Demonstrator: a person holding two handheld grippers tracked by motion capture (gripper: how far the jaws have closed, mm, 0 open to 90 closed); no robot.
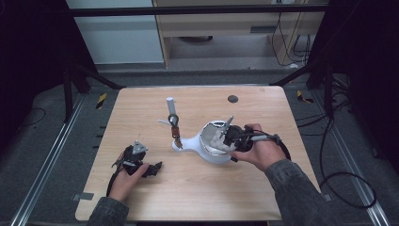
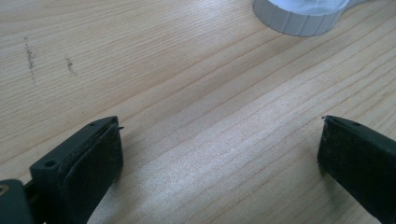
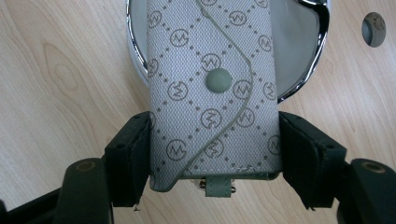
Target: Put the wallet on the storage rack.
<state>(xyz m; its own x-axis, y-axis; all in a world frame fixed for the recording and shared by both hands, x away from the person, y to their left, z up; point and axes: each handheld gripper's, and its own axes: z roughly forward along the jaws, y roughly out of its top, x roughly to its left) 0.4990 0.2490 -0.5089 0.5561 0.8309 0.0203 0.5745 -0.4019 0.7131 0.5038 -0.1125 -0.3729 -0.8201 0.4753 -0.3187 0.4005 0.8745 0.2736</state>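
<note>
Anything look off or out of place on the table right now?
Nothing spilled or broken. The one odd sight is a patterned fabric pouch, clamped in the right gripper, held over the white mirror stand and across its round glass. The left gripper rests open and empty on bare wood.

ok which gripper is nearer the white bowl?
Right. The right gripper is over the white bowl, holding a patterned pouch; the left gripper sits apart, toward the table's left.

The table (image 2: 196, 140) is pale wood, matt, with fine grain. On it, the bowl (image 3: 308, 74) has a glossy chrome rim and a white ribbed plastic base. Over the bowl, the pouch (image 3: 210, 93) is woven grey cloth with a matt snap
</note>
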